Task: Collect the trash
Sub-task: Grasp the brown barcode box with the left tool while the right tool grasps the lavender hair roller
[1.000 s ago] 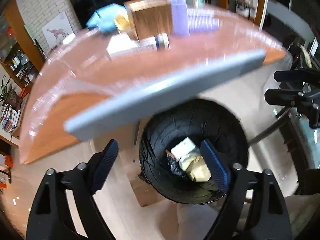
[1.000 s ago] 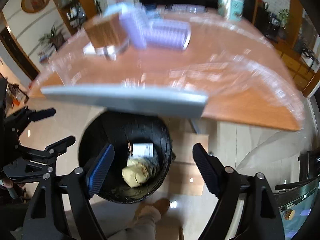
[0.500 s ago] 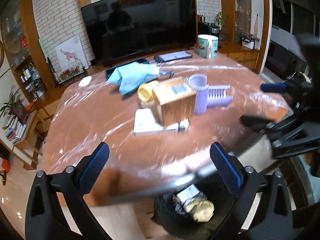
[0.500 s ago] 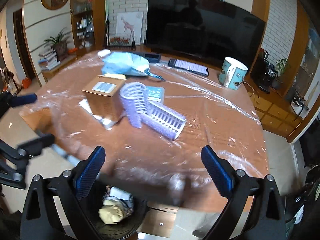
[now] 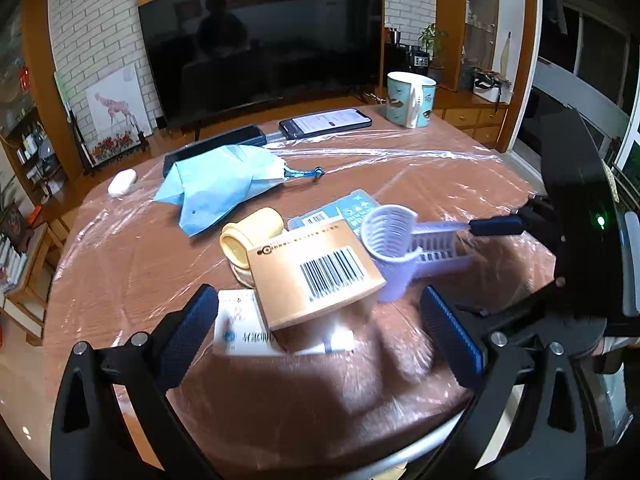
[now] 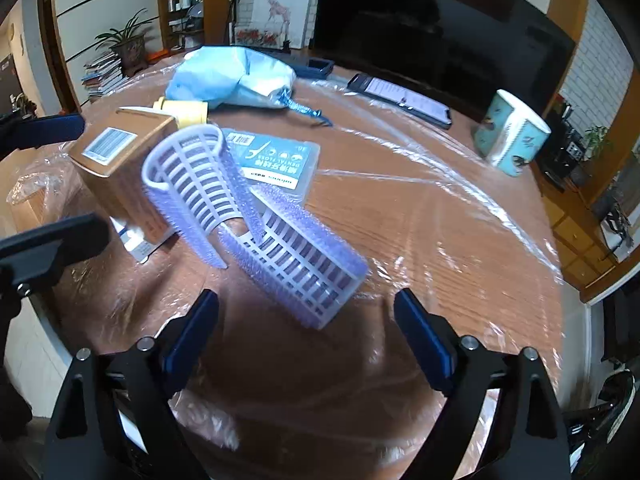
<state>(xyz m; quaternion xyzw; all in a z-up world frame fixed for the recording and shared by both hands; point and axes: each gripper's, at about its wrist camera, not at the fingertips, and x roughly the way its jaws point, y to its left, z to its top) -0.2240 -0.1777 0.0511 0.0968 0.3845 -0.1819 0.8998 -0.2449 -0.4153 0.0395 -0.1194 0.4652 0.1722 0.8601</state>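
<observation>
Step in hand: reach for the next piece of trash; nothing is carried.

Left gripper point(image 5: 320, 338): jaws spread wide, empty, having just opened further. Right in front of it and between the lines of its fingers, a brown box point(image 5: 314, 280) with a barcode, resting on a flat white packet point(image 5: 244, 330). Just beyond the box, a yellow roll point(image 5: 250, 236); to its far right, a purple plastic curler point(image 5: 394, 248).

Right gripper point(image 6: 306, 330): jaws apart, empty, having just narrowed somewhat. Directly ahead, close to the fingertips, the second purple curler point(image 6: 304, 260) lying on its side, with the upright one touching it further out. Beyond them a blue packet point(image 6: 276, 162); farther still, a light blue cloth point(image 6: 230, 76).

Not trash, by judgement: mug point(image 6: 514, 134), phone point(image 6: 400, 92), both well beyond either gripper.

Table point(image 6: 420, 220): wood, under clear film.

Next move, by judgement: lower each gripper over the nearest item, box for the left, curler for the right, centre it between the pads, then close. The box looks wide, so the left needs its full spread.
</observation>
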